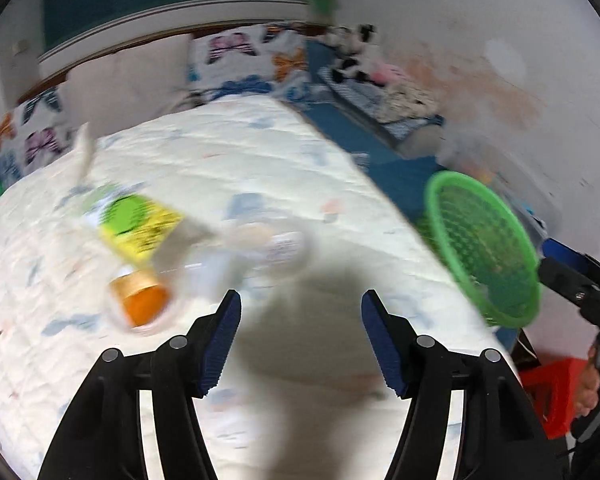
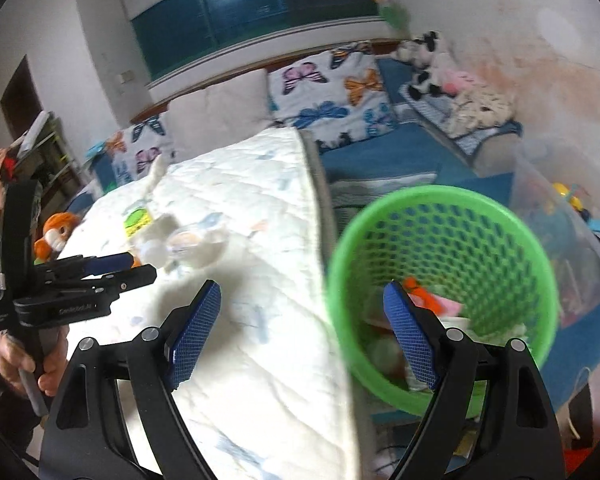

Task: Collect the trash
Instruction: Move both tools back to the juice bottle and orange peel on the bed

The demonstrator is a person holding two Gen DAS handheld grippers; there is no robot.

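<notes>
Blurred trash lies on the white quilted bed cover point(image 1: 260, 152): a yellow-green packet point(image 1: 140, 224), an orange-lidded cup point(image 1: 142, 300) and a clear plastic wrapper point(image 1: 280, 246). My left gripper point(image 1: 300, 300) hangs open just short of them, with nothing between its fingers. A green mesh basket point(image 2: 440, 240) stands off the bed's right edge, with an orange scrap point(image 2: 418, 290) and pale litter inside. My right gripper point(image 2: 302, 288) is open and empty, its right finger over the basket's mouth. Each view shows the other gripper: the left gripper point(image 2: 140, 266) and the right gripper point(image 1: 550, 262).
Butterfly pillows point(image 2: 332, 92) and plush toys point(image 2: 424, 60) line the headboard. An orange plush point(image 2: 56, 232) sits at the bed's left side. A clear storage bin point(image 2: 560, 220) stands right of the basket, and a red stool point(image 1: 552, 392) is on the floor.
</notes>
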